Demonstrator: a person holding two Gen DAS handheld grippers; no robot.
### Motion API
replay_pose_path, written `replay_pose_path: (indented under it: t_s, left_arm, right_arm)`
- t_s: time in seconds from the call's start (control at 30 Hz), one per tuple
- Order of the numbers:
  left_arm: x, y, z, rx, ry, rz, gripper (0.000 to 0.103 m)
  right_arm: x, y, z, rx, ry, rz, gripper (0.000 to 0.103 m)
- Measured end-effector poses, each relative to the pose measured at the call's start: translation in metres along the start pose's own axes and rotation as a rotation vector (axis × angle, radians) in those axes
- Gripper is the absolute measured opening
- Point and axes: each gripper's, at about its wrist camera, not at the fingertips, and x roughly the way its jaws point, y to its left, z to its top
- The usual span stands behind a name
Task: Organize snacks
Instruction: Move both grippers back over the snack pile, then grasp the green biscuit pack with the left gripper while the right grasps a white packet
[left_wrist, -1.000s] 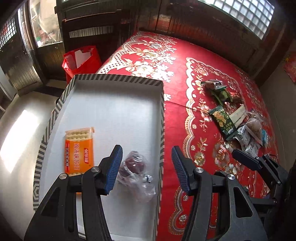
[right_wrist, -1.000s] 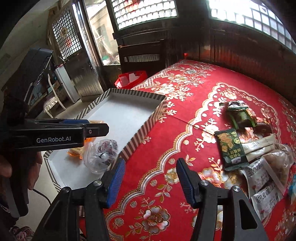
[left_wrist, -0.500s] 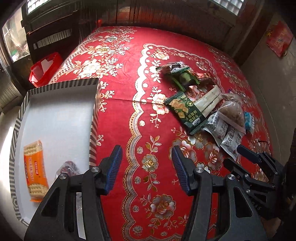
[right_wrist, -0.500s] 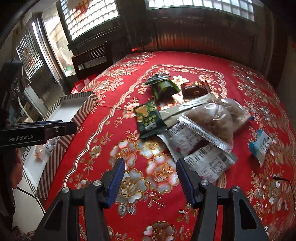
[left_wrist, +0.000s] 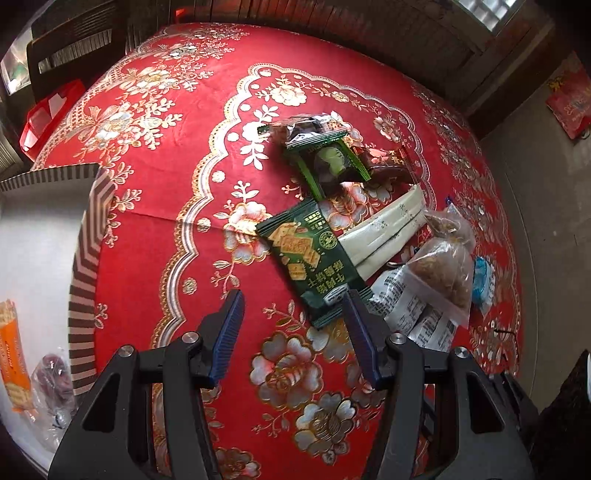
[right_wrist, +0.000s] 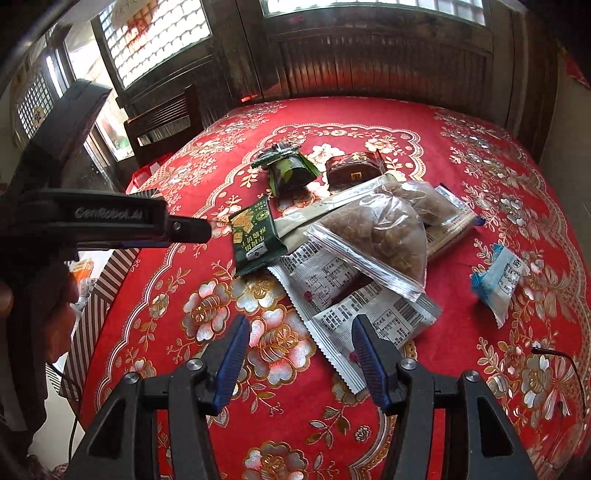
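The shiny dark green cracker packet lies flat in the snack pile on the red flowered table, partly hiding a long cream packet. The striped cardboard box is cut off. Left tool and right tool gape wide, empty.

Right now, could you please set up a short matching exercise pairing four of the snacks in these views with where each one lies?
Things:
1. orange cracker pack
2. dark green cracker packet
3. blue-and-white packet
4. clear bag of brown snacks

Places:
A. alone on the cloth, right of the pile
B. inside the striped box
C. on top of the grey printed packets
D. left edge of the pile, nearest the box

Pairs: 1-B, 2-D, 3-A, 4-C
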Motion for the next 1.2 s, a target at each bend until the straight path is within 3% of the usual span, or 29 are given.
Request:
replay_pose_path:
  t_s: [0.23,0.5,0.67,1.0,1.2]
  left_arm:
    - [0.037,-0.021,0.025,-0.019,0.027,0.061,0.055]
    - [0.043,-0.004,0.011,0.057,0.062,0.143,0.055]
    - [0.033,0.019,0.009,0.003,0.076,0.088,0.055]
    - [0.032,0.017,0.01,0.022,0.072,0.101,0.055]
    - [0.03,0.027,0.009,0.008,0.074,0.101,0.055]
  right_arm:
    - [-0.003,-0.02,-0.008,0.026,0.006,-0.014,0.055]
    - [-0.003,-0.031,-0.002,0.066,-0.006,-0.006,0.055]
    - [0.006,-0.03,0.002,0.086,0.007,0.008,0.055]
    - [0.026,-0.048,0.011,0.296,-0.015,-0.142,0.056]
    - [0.035,-0.048,0.013,0.244,0.029,-0.237,0.058]
